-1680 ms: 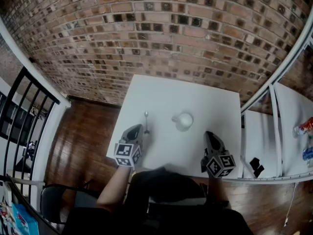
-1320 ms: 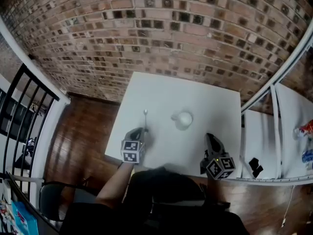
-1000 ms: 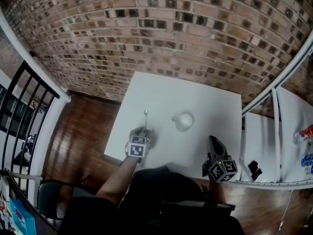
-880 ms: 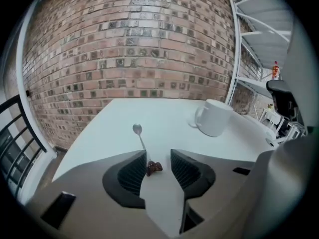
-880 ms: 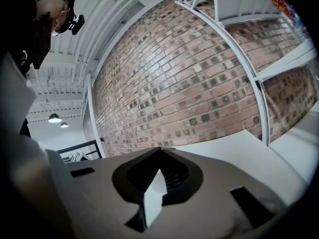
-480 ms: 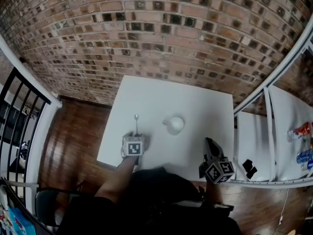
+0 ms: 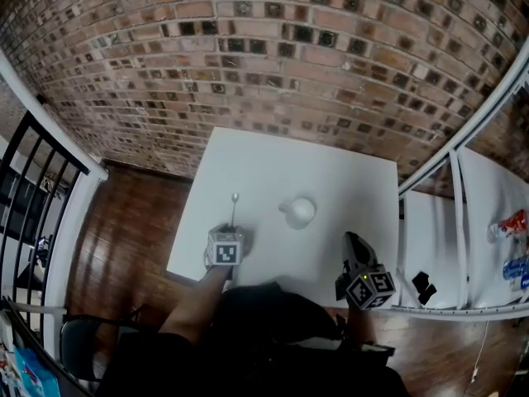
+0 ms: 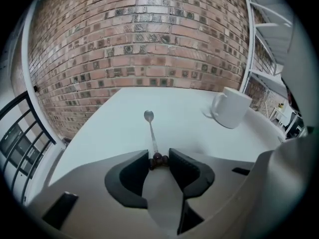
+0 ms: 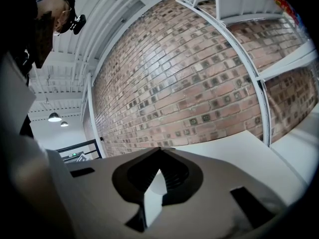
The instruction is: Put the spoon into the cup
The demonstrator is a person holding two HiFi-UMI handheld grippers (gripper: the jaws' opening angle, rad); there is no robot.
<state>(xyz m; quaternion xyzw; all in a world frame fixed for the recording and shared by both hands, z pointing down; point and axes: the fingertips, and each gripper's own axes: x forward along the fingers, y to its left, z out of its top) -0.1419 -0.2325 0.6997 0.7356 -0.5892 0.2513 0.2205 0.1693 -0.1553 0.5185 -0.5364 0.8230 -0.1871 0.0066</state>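
Note:
A slim metal spoon (image 7: 234,209) lies on the white table (image 7: 331,172), bowl toward the brick wall. To its right stands a white cup (image 7: 300,212), upright. My left gripper (image 7: 231,228) is tilted down at the spoon's near end. In the left gripper view the jaws are closing, and the spoon's (image 8: 150,133) dark beaded handle end fills the gap between the tips of the left gripper (image 8: 159,158). The cup (image 8: 230,107) is ahead to the right. My right gripper (image 7: 351,240) hovers at the table's near right edge, shut and empty (image 9: 160,149).
A brick wall (image 7: 273,56) runs behind the table. White shelving (image 7: 463,222) with small items stands on the right. A black railing (image 7: 41,188) and wooden floor (image 7: 132,230) lie to the left. The table's near edge is just below the left gripper.
My left gripper came forward and down from the table's near edge to the spoon's handle end. The right gripper stayed where it was.

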